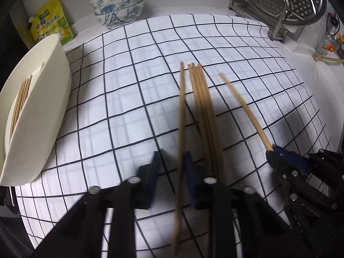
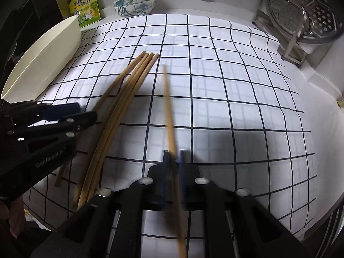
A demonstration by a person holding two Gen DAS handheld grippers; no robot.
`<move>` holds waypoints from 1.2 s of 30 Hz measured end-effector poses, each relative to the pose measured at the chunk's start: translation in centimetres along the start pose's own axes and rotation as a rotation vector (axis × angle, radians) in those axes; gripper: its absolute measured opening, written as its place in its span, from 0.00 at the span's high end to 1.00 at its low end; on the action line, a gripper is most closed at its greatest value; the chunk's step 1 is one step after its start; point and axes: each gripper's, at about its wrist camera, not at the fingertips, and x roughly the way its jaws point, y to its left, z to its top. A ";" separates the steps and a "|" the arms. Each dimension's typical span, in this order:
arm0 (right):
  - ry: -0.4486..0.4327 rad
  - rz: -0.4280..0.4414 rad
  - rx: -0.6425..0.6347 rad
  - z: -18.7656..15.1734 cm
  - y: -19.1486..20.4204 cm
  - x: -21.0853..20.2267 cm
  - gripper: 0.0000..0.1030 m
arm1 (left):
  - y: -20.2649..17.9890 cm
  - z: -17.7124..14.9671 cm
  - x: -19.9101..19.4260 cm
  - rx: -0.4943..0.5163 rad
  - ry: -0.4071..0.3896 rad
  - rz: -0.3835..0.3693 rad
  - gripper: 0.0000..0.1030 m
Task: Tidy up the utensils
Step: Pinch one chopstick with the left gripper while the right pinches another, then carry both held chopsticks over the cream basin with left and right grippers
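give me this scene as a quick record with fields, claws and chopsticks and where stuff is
left claw: open, low over the cloth, holds nothing
right claw: shut on one chopstick
loose chopsticks: four on the checked cloth
white tray: left edge of the cloth, several chopsticks inside
stacked bowls: behind the cloth
yellow pouch: behind the tray

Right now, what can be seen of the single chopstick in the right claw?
The long light-brown wooden chopstick is a thin, plain, round stick, blurred in both views. The right claw is shut on it near its lower part, blue pads pressing either side. It points forward and away over the white black-grid tablecloth, its far tip raised and free, touching nothing else. It sits apart, to the right of the loose chopstick bundle lying on the cloth. Its near end runs back past the claw, out of the frame.
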 end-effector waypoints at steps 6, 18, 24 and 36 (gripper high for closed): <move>0.005 0.057 0.054 0.3 -0.9 0.0 0.94 | 0.2 0.0 0.0 -0.005 0.020 -0.011 0.93; -0.087 0.086 0.101 2.8 -1.2 -4.1 0.94 | 2.0 1.2 -4.0 -0.021 -0.044 -0.044 0.93; -0.132 0.103 0.089 4.7 -0.1 -5.8 0.94 | 3.6 2.3 -7.4 -0.022 -0.128 -0.032 0.93; -0.200 0.196 -0.027 10.1 6.7 -7.5 0.94 | 11.7 3.1 -12.4 -0.158 -0.240 0.038 0.93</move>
